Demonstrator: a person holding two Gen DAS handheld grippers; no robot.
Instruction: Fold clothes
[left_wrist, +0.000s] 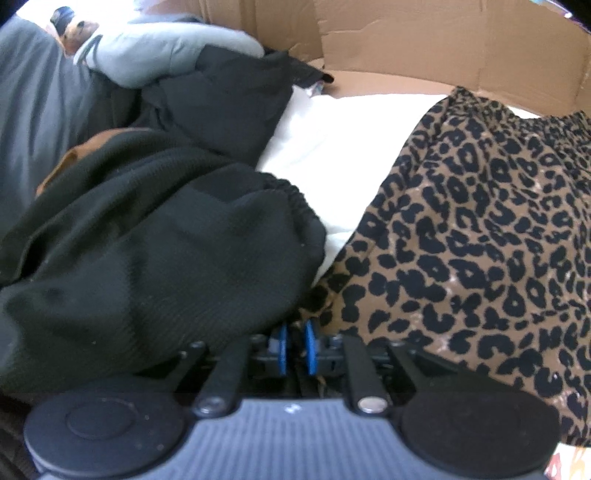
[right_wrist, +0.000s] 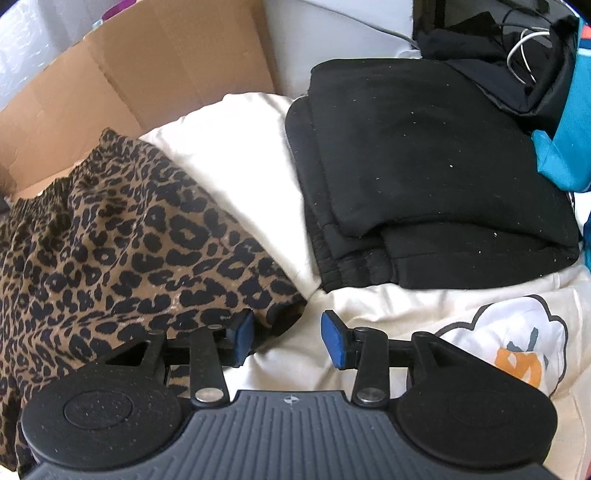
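The left tongs (left_wrist: 295, 349) stand narrow at the edge of the leopard-print garment (left_wrist: 480, 240); whether they pinch it I cannot tell. The right tongs (right_wrist: 287, 338) gape wide over its corner, holding nothing. Beyond, folded black clothes (right_wrist: 424, 166) sit stacked, likely finished.

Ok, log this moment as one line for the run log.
stage: folding leopard skirt | left gripper: nearly shut, grip unclear | right gripper: open at skirt's corner | black stack: folded, on white bedding
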